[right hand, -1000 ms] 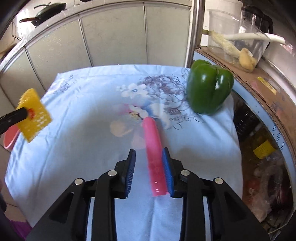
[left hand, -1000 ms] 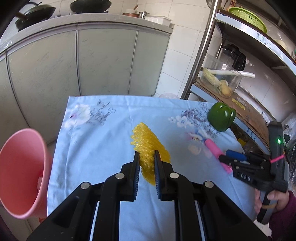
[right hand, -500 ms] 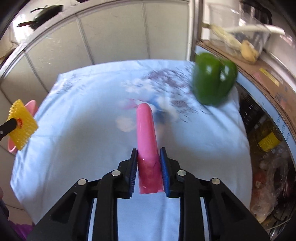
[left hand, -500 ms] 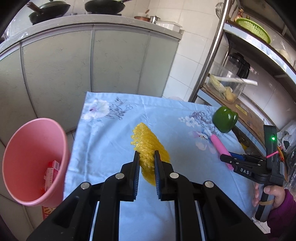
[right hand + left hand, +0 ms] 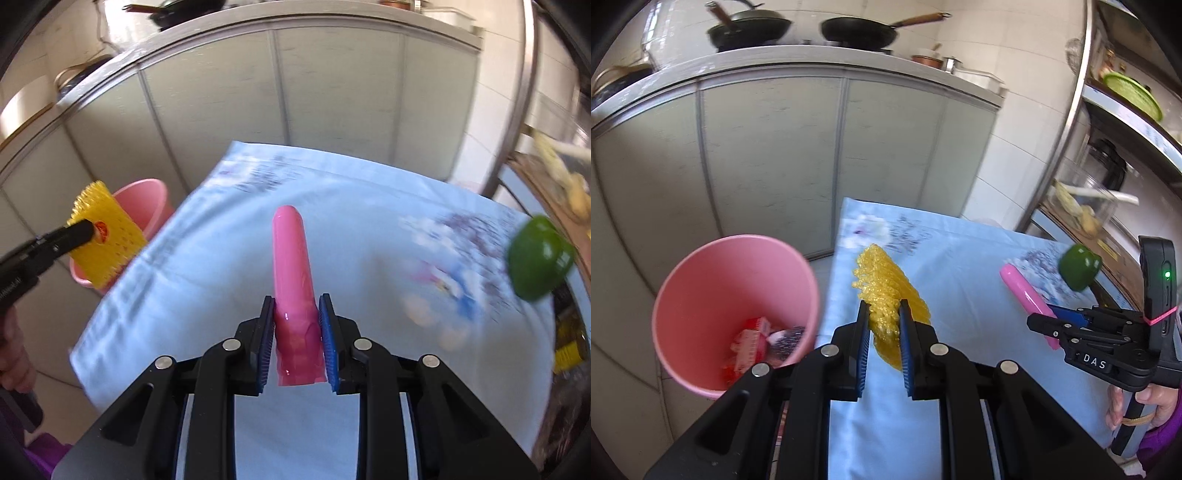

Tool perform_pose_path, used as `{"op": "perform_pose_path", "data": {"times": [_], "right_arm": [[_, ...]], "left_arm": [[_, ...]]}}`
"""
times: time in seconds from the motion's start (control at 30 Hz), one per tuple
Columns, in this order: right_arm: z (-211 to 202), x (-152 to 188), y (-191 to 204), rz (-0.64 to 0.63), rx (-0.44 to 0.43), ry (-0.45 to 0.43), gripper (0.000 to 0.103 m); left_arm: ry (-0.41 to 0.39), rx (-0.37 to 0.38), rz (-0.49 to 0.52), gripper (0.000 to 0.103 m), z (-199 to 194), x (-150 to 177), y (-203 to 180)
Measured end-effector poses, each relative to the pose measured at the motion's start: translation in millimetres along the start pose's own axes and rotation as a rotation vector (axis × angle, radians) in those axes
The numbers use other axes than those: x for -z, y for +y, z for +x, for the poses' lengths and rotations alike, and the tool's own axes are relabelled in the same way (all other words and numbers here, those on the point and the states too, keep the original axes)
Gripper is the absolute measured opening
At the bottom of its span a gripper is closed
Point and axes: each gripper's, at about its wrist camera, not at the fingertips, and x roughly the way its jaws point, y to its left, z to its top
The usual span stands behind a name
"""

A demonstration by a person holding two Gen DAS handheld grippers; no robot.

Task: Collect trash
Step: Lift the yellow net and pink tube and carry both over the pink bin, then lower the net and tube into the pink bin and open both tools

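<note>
Pink tube [image 5: 293,280] now lifted off the tablecloth [image 5: 369,229], right gripper [image 5: 296,334] having just closed on it. Pink bin [image 5: 735,314]: red wrappers inside. Left gripper [image 5: 884,332] clamps yellow mesh [image 5: 886,291].

"das" on right gripper [image 5: 1043,323]

The pink tube [image 5: 293,273] is glossy, smooth plastic, crinkled at its flat end. The yellow net [image 5: 886,291] looks like rough foam mesh, matt. The bin [image 5: 735,314] is smooth matt pink plastic. The cloth [image 5: 967,266] is soft, printed fabric. The pepper [image 5: 1079,266] seems waxy and shiny, though blurred. The pads [image 5: 326,332] are ribbed blue rubber.
</note>
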Motion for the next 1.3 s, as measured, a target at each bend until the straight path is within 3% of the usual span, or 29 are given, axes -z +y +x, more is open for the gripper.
{"op": "perform_pose_path", "data": {"times": [0.43,0.77,1.3], "right_arm": [[26,-53,98,-0.139,-0.196,0.003,0.024],[36,-68,151,-0.243,-0.247,0.022,0.024],[63,-77,194,-0.291,-0.264,0.059,0.024]], "left_arm": [[-0.020,-0.183,-0.134,0.014,-18,3,79],[-0.022,-0.278,-0.157,0.014,-19,11,100],[0.017,-0.339,-0.244,0.014,-9,26,126]]}}
